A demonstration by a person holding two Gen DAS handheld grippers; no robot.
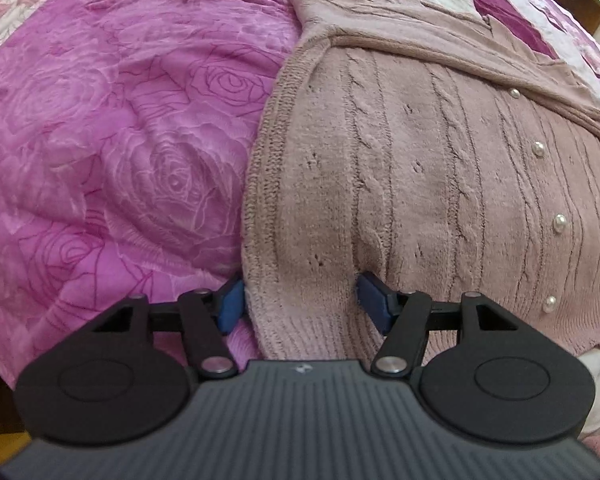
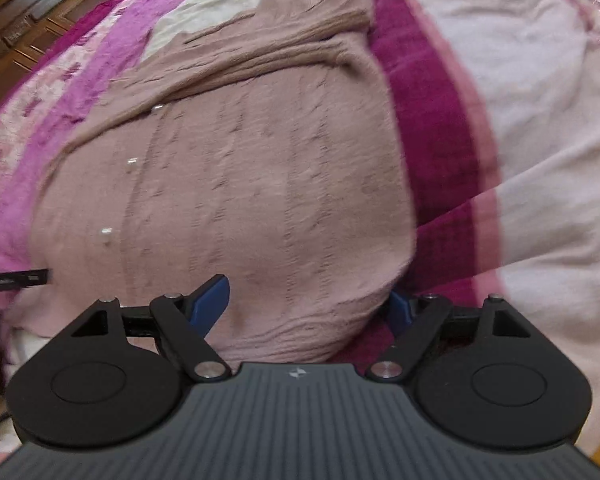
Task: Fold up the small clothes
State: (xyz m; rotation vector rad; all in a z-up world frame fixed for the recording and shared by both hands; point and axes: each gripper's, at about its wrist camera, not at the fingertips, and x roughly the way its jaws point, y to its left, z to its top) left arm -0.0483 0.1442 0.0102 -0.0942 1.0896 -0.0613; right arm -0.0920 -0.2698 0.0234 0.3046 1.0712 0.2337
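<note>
A dusty-pink cable-knit cardigan (image 1: 412, 168) with pearl buttons (image 1: 538, 148) lies flat on the bed, sleeves folded across its upper part. My left gripper (image 1: 302, 304) is open, and its blue pads (image 1: 232, 304) straddle the ribbed hem at the garment's left corner. In the right wrist view the same cardigan (image 2: 240, 184) appears slightly blurred. My right gripper (image 2: 306, 306) is open too, its pads (image 2: 212, 300) on either side of the hem's right corner. Fabric lies between both pairs of fingers without being pinched.
A pink rose-patterned bedspread (image 1: 112, 152) stretches left of the cardigan. A magenta and cream blanket (image 2: 520, 140) lies to its right. A dark wooden headboard (image 2: 40, 20) stands at the far left. A black part (image 2: 16, 280) pokes in at the right wrist view's left edge.
</note>
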